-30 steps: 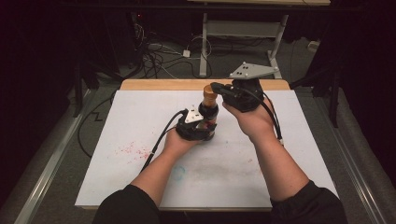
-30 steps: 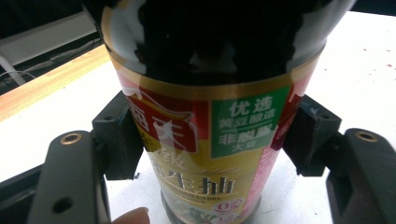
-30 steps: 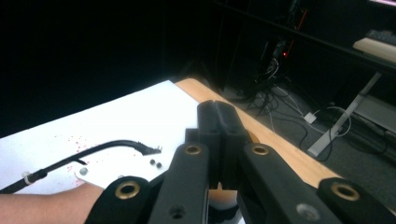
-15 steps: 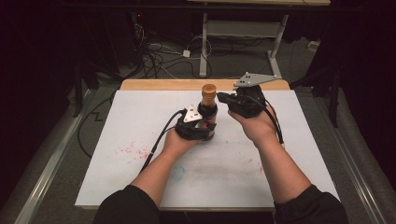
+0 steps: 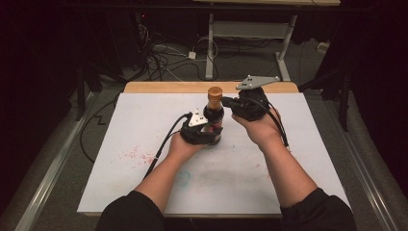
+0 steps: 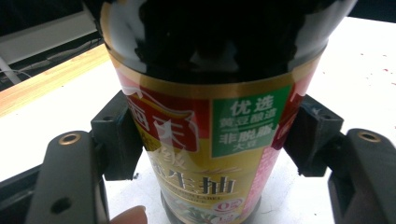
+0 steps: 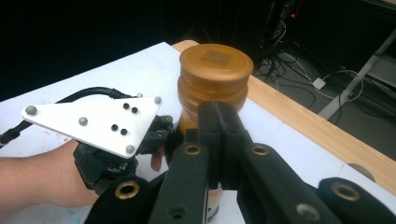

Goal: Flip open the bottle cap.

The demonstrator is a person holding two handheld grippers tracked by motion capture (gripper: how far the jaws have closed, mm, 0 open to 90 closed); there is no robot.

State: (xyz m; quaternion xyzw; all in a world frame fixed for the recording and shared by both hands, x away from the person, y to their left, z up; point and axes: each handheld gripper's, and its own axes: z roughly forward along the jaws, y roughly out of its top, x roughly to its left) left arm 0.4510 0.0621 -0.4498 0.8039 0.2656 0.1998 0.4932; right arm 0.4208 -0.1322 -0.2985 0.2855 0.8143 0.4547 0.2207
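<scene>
Desk (image 5: 144,125) — white sheet covering most of a wooden top, with a bare strip of wood along the far edge. Red specks near the left side, a faint blue-green smudge toward the near edge. Soy sauce bottle (image 5: 213,115) stands upright on the sheet — about mid-desk.

Bottle (image 6: 205,56): dark, glossy, glass-like body with strong reflections; printed label (image 6: 205,154) smooth and shiny with gold metallic areas. Cap (image 7: 215,70): amber plastic, smooth, semi-gloss, ridged sides. Left gripper (image 5: 206,134) and right gripper (image 7: 219,122): matt black plastic jaws with brass-coloured inserts. Table (image 5: 144,87): bare wood edge. White mat (image 5: 298,139): matt, paper-like, stained.
</scene>
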